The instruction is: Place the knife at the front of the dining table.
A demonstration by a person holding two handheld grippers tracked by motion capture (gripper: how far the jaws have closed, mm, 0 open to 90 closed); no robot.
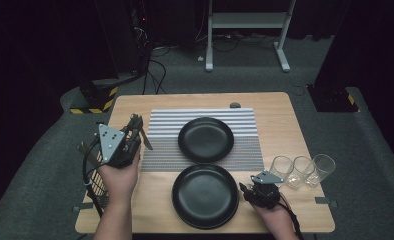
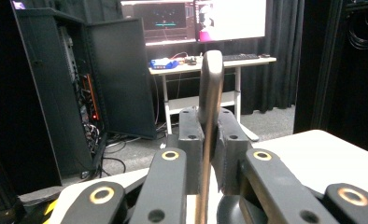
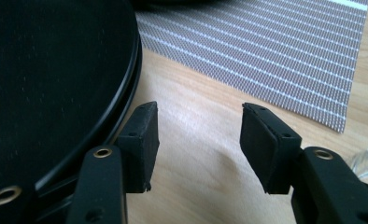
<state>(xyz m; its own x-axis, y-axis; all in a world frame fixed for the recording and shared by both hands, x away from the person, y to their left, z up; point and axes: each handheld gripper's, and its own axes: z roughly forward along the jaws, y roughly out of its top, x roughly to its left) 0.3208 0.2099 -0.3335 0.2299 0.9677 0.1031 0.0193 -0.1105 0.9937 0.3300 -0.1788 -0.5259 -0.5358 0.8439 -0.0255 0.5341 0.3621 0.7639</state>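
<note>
black plates (image 1: 205, 196) are showing beside the right gripper's (image 3: 198, 140) black fingers (image 3: 140, 140); a grey-and-white striped mat (image 3: 266, 51) is lying beyond them on light wood table (image 3: 196, 154).

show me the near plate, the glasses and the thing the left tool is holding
near plate (image 1: 205, 196), high view, middle of its dish
glasses (image 1: 298, 171), high view, the middle glass of the three
utensil handle (image 2: 210, 93), left gripper view, upper shaft above the pads; which utensil it is cannot be told

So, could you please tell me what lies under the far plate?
The far plate sits on the striped mat, which lies on the table. The mat's part beneath the plate is covered, so anything there cannot be seen.
</note>
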